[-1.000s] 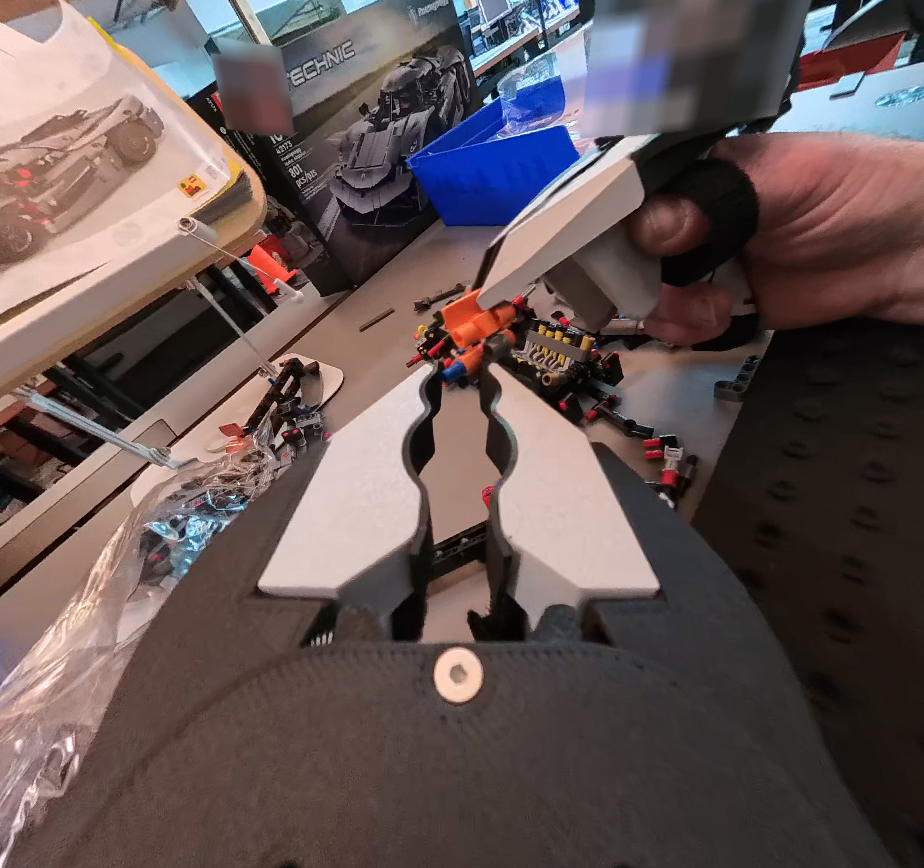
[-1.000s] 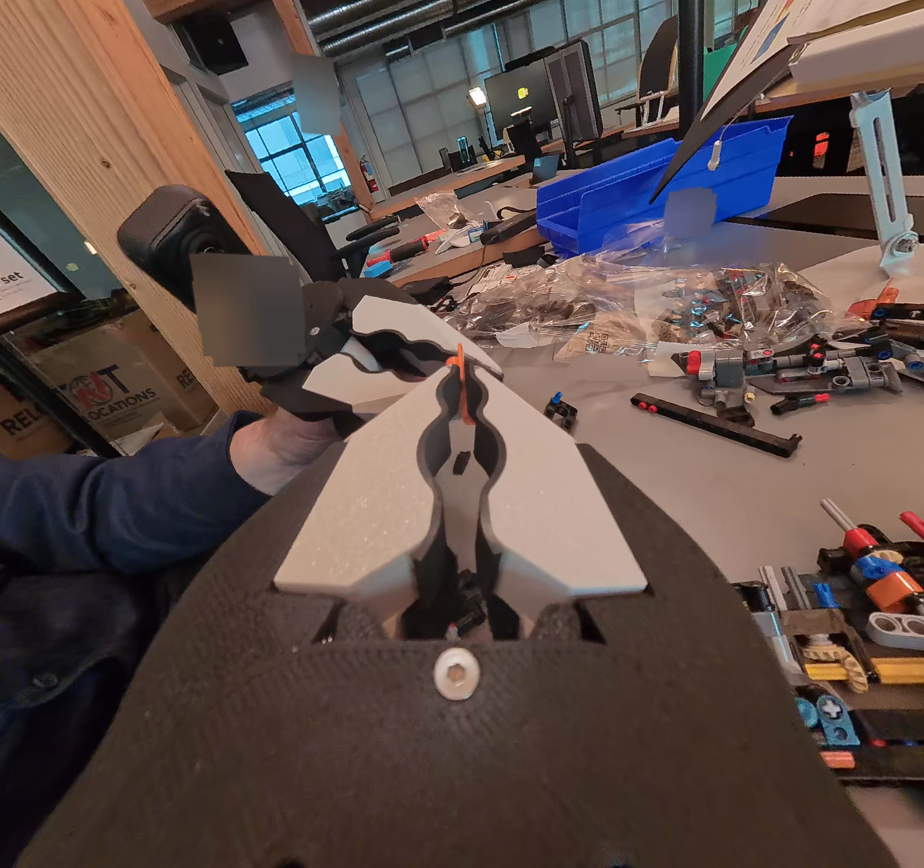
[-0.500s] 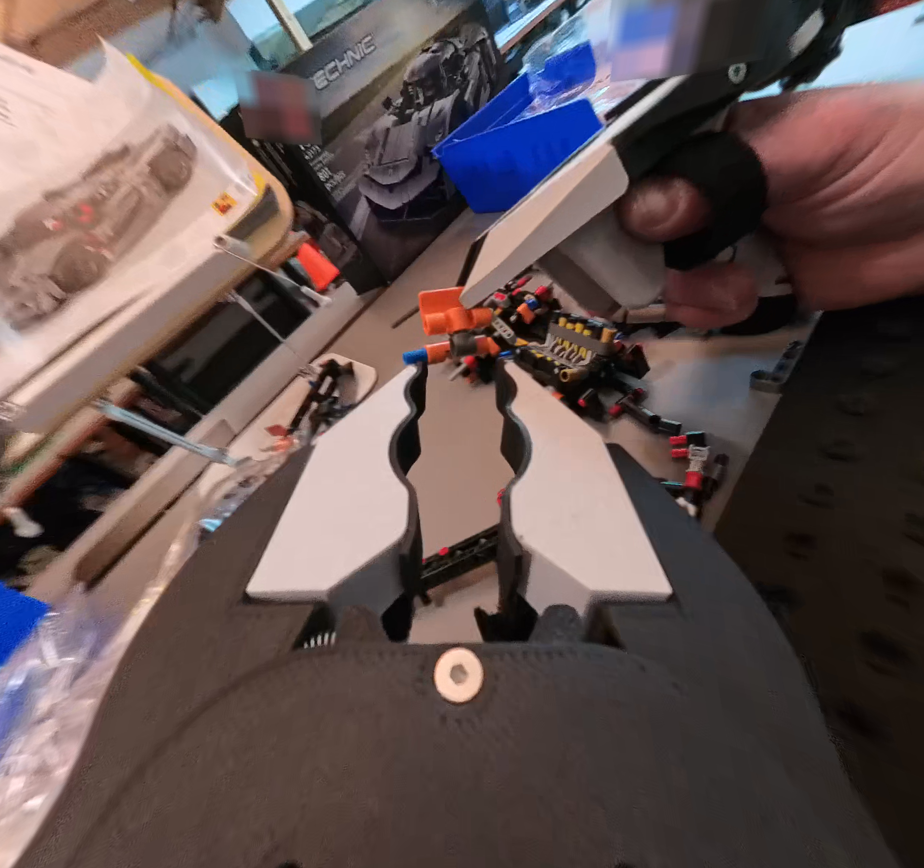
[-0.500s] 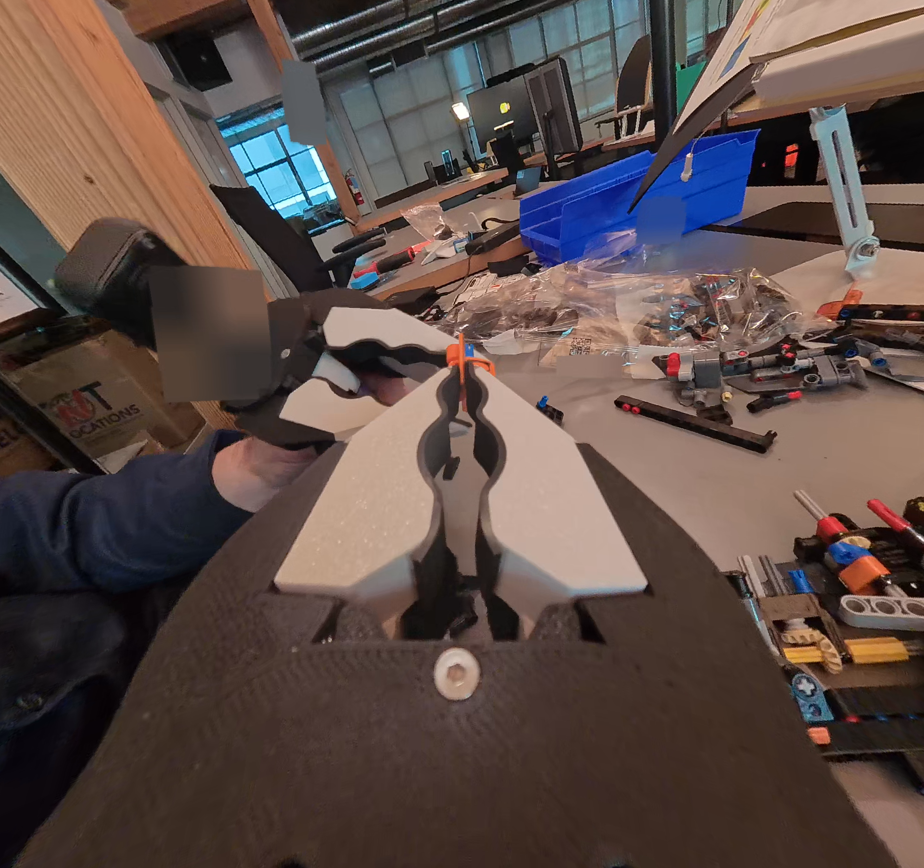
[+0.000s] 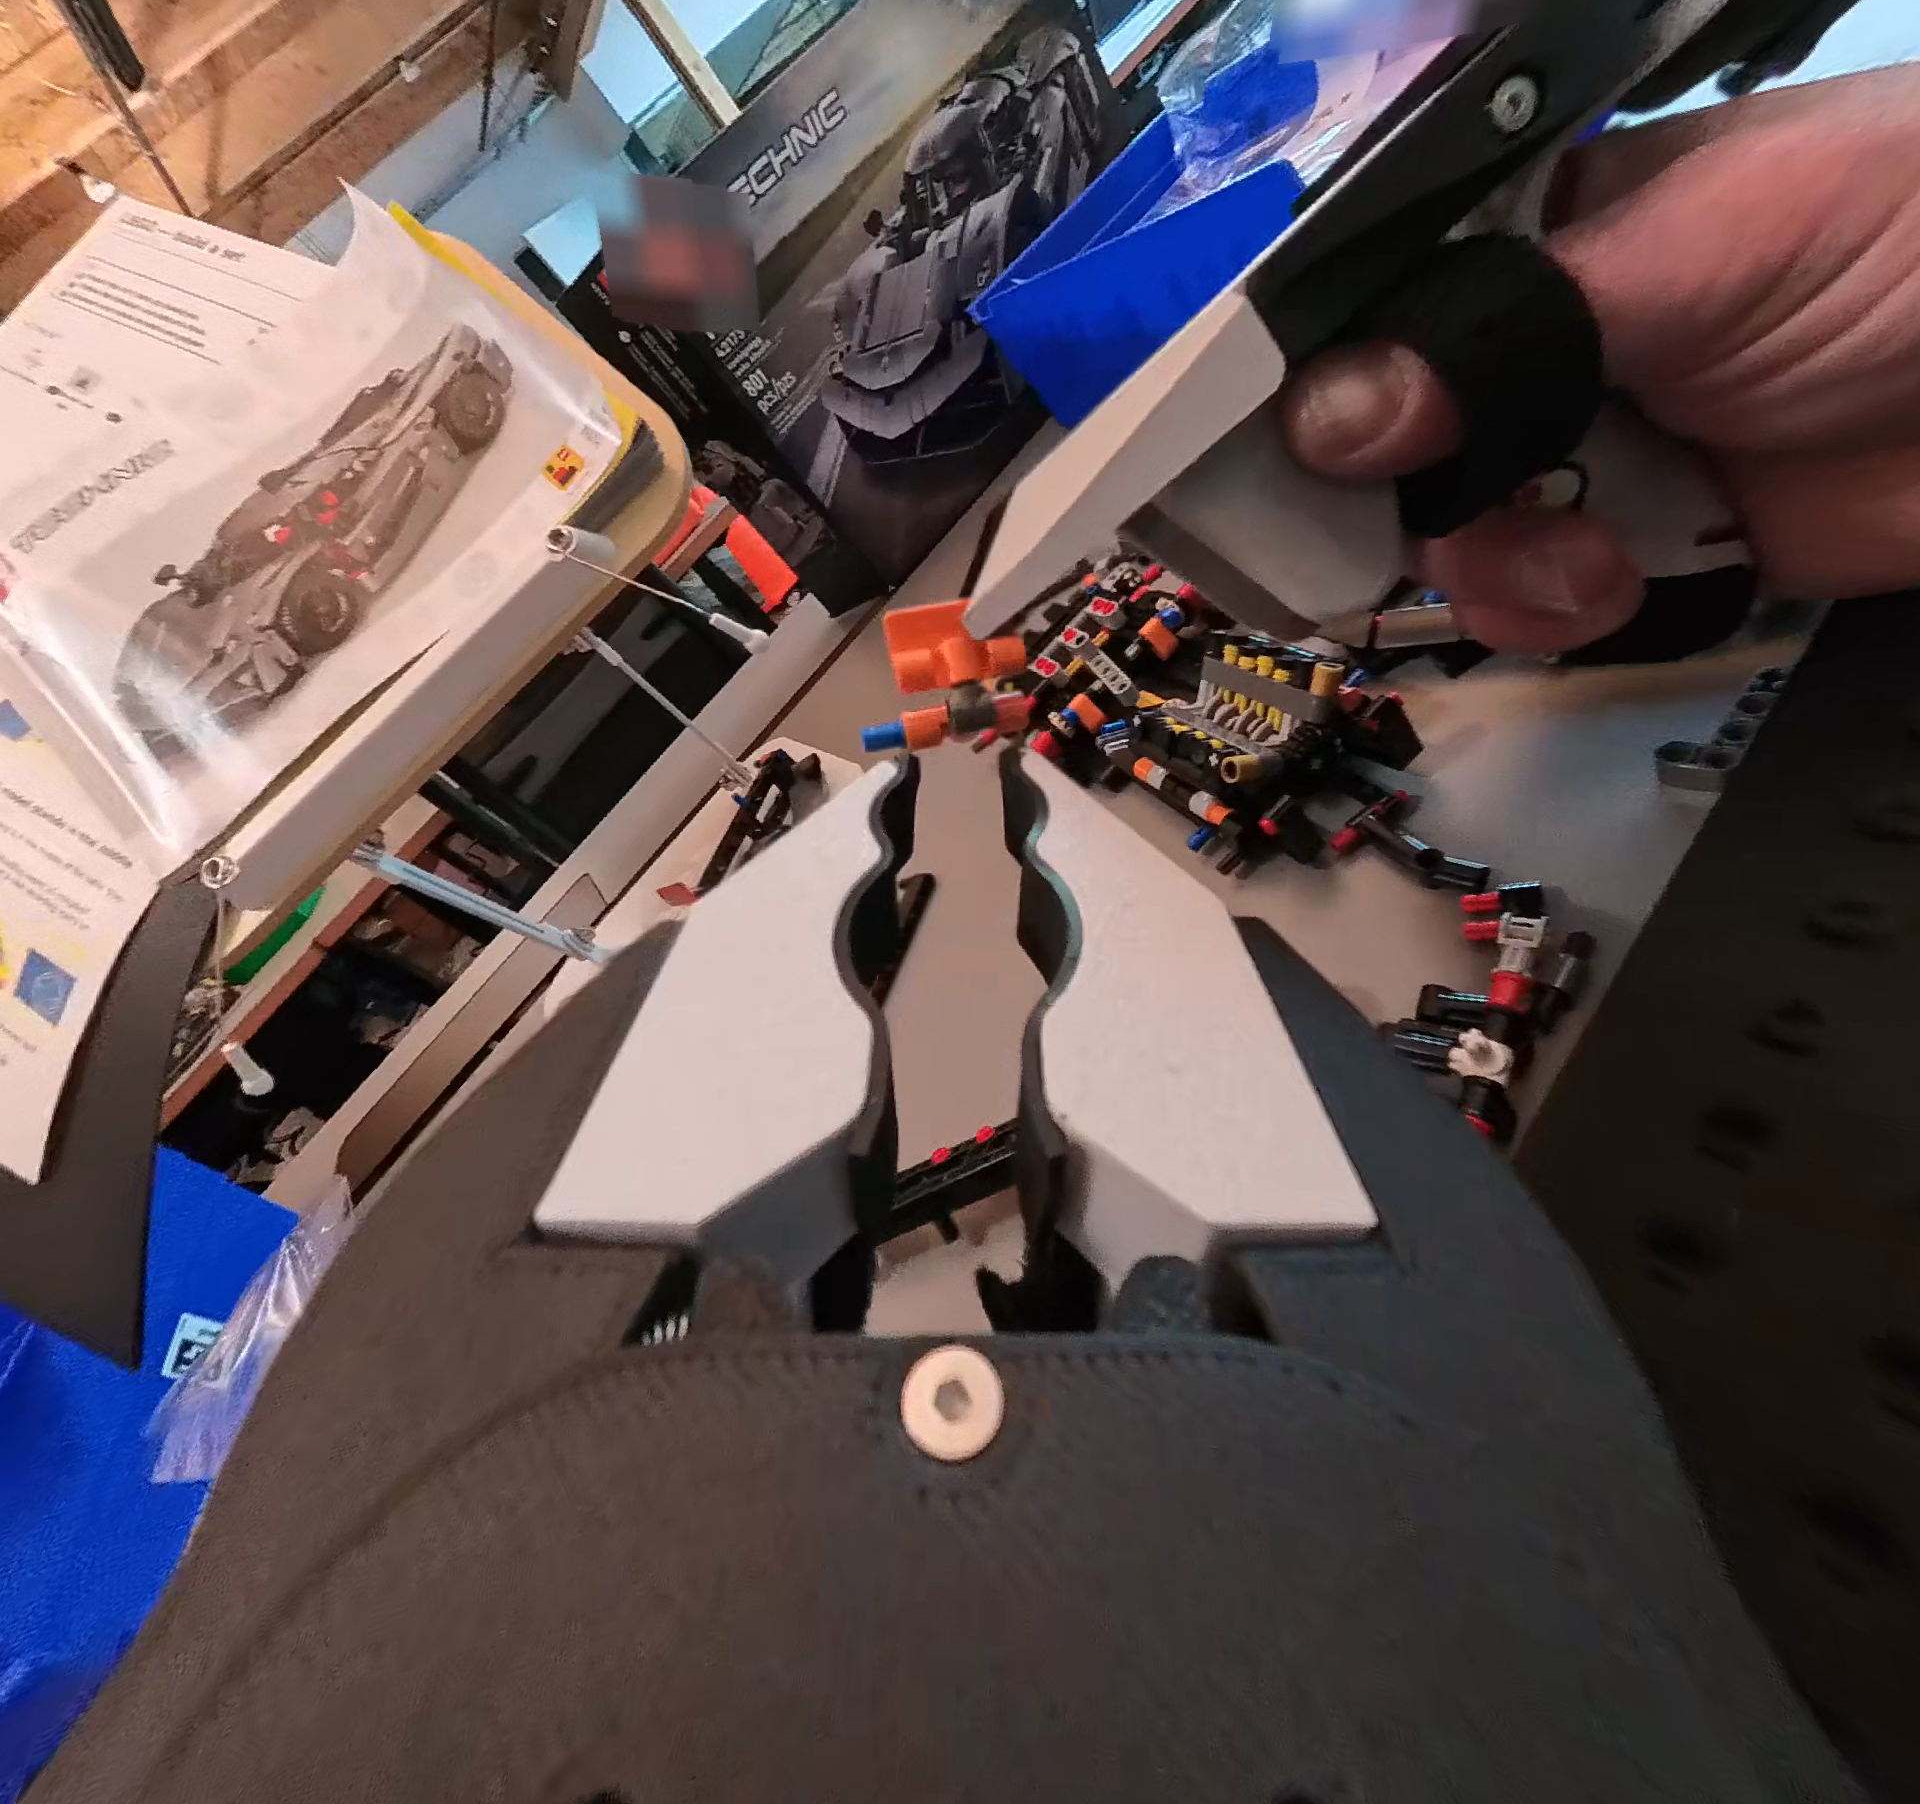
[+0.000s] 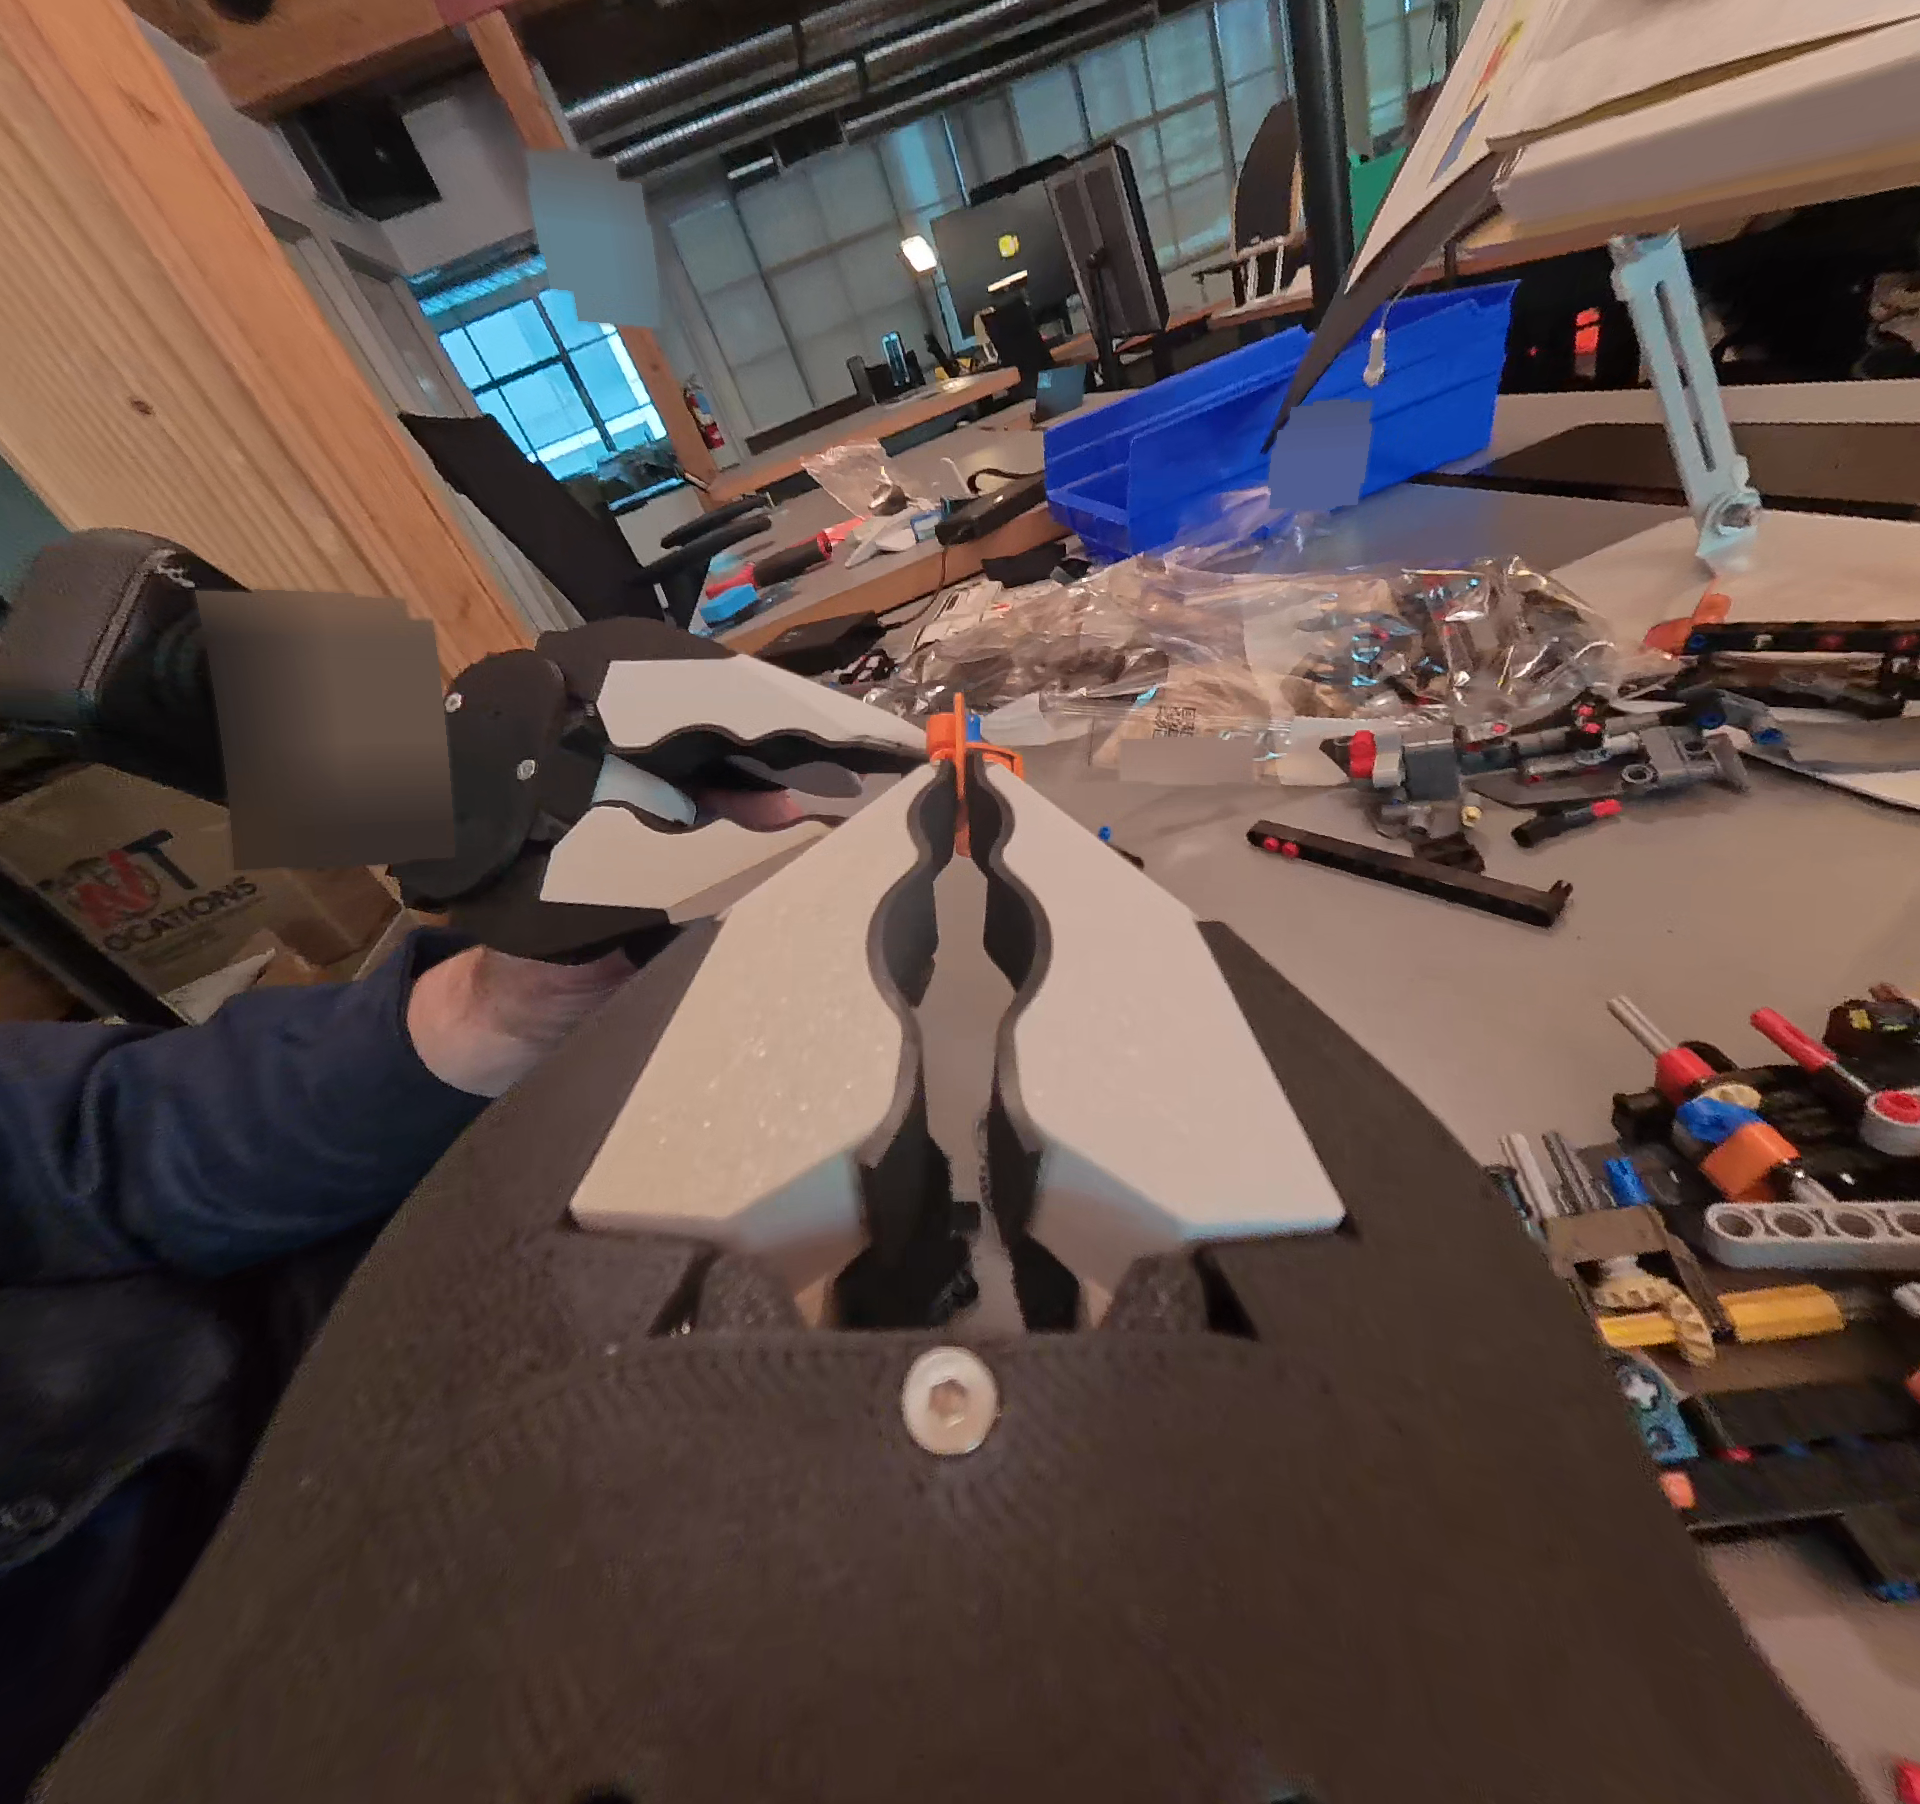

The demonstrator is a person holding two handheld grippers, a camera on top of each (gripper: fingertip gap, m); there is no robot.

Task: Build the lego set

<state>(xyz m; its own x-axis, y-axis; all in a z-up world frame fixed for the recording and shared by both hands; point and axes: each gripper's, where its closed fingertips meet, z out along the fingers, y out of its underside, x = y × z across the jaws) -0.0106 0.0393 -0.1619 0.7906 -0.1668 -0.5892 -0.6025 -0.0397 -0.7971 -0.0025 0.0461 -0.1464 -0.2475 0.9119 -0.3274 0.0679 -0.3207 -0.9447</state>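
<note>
My right gripper (image 6: 961, 783) is shut on a small orange Lego piece (image 6: 961, 746) with a blue pin on it, held in the air above the grey table (image 6: 1299, 985). In the left wrist view the orange piece (image 5: 925, 648) hangs from the right gripper's tip, with a short axle bit (image 5: 951, 720) of blue, orange, grey and red under it. My left gripper (image 5: 958, 767) is open and empty, its tips just below that axle bit and not touching it. The partly built chassis (image 5: 1226, 726) lies on the table behind; it also shows in the right wrist view (image 6: 1766, 1235).
An instruction booklet on a stand (image 5: 260, 507), the set's dark box (image 5: 914, 227) and a blue bin (image 5: 1122, 300) stand at the back. Bags of parts (image 6: 1247, 632), a black beam (image 6: 1403, 881) and a grey sub-assembly (image 6: 1538, 757) lie on the table. A black mat (image 5: 1766, 1131) is at the right. Both grippers' tips are close together, under 4 cm apart. The black beam (image 6: 1403, 881) sits 15 cm or so from the ends of my left fingers.
My left gripper's jaws have opened wider and drawn back from the orange piece and its axle bit. The right gripper still holds the orange piece, now slightly higher.
</note>
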